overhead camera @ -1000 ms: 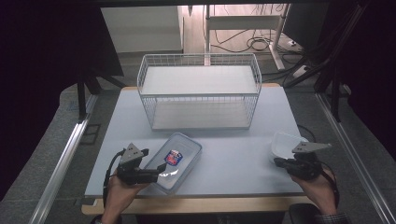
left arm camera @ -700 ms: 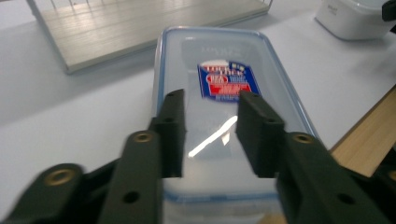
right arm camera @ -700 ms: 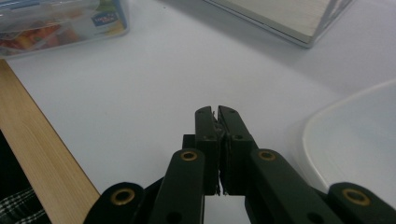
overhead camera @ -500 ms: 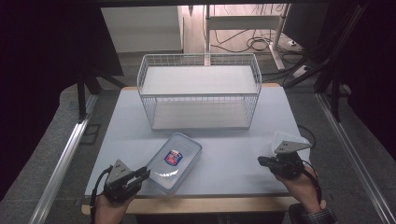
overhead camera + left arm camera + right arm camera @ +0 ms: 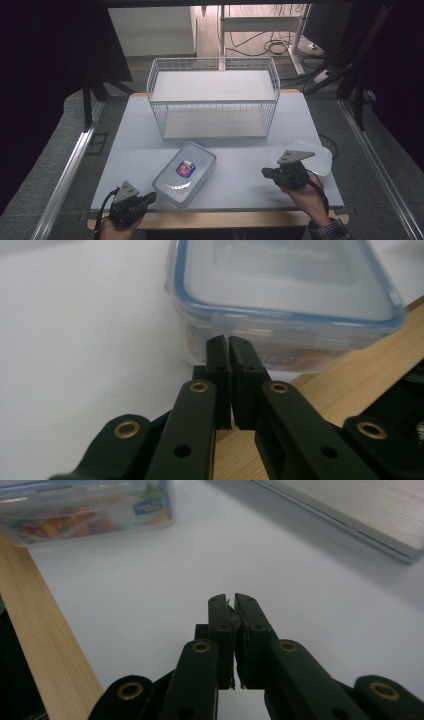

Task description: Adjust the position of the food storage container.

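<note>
A clear plastic food box [image 5: 184, 172] with a blue-sealed lid and colourful contents sits near the table's front edge. My left gripper [image 5: 148, 198] is at the front left corner, pointing at the box's near end. In the left gripper view the jaws [image 5: 229, 341] have just been closing and now meet with nothing between them, just short of the box [image 5: 285, 295]. My right gripper [image 5: 266, 173] hovers right of the box, pointing left. Its jaws [image 5: 230, 600] are shut and empty above bare table, with the box [image 5: 85, 510] farther off.
A white wire basket [image 5: 212, 97] stands at the back middle of the table, its base [image 5: 350, 515] in the right gripper view. A clear plastic lid or tray [image 5: 320, 156] lies at the right edge behind my right hand. The wooden front edge [image 5: 350, 385] runs below the box.
My left gripper has drawn back from the box toward the front edge, and its jaws have shut. My right gripper has moved left, away from the clear piece at the right edge.
</note>
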The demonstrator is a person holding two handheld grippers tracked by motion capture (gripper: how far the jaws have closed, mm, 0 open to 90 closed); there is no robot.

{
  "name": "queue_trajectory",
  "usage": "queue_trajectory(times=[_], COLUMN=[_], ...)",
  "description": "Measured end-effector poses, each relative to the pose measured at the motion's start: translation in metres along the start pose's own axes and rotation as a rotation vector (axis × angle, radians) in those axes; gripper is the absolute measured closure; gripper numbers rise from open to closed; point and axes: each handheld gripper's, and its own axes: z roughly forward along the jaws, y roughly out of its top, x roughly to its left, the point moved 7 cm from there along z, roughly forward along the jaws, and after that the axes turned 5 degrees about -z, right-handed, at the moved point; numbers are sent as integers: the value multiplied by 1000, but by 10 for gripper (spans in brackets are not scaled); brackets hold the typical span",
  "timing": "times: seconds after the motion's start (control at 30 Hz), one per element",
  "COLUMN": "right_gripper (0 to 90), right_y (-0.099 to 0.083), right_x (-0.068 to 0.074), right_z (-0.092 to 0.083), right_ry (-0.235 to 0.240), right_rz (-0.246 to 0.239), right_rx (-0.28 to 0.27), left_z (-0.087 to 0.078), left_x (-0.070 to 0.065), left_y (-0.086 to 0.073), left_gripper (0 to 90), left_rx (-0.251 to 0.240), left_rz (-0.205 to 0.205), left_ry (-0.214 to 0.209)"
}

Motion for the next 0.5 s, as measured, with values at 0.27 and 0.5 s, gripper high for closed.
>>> queue_trajectory(times=[0.27,0.5], right_gripper=[892,892], right_y=[20,39], right_x=[-3,-8], right_z=[26,61], right_ry=[34,55], right_rz=[-9,-32], right_rx=[-25,-27], left_z=[16,24], left_x=[4,12], left_y=[4,13], left_gripper=[880,880], left_rx=[50,43], left_rz=[-12,-24], left_ry=[7,20])
